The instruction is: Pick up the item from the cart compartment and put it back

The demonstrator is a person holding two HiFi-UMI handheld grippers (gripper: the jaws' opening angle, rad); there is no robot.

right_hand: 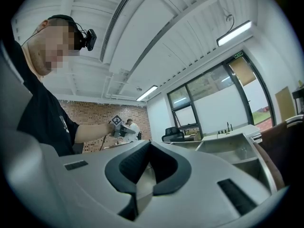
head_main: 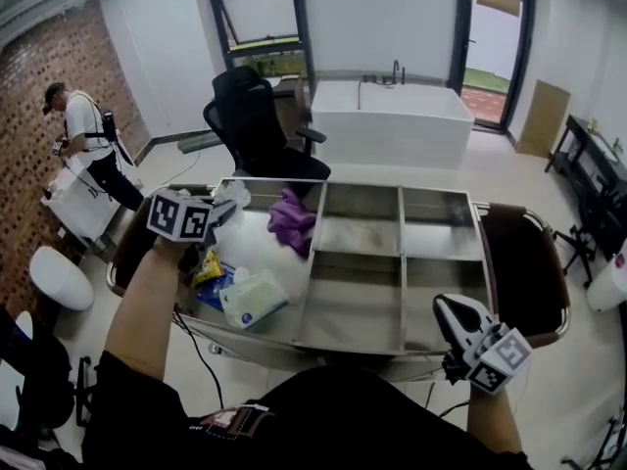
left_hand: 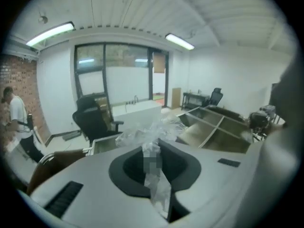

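Room: white walls, tall windows and a brick wall, with strip lights overhead.
Cart (head_main: 441,292): steel and split into compartments; the middle and right-hand ones show bare metal.
Tub (head_main: 392,125): white, on the floor beyond the cart's far side.
Chair (head_main: 250,125): black office chair, just past the cart's far left corner.
Person (head_main: 83,135): bent over by the brick wall, well apart from the cart.
Left gripper (left_hand: 153,158): above the cart's left compartment, jaws closed tight on a clear plastic bag (left_hand: 151,136) that is crumpled and sticks out past the tips.
Right gripper (right_hand: 142,175): off the cart's near right corner, jaws together with nothing between them.
Cloth (head_main: 292,218): purple, bunched at the far end of the cart's left compartment.
Tissue pack (head_main: 253,300): pale, lying at the near end of the cart's left compartment.
Packet (head_main: 208,267): yellow, just beside the tissue pack in the same cart compartment.
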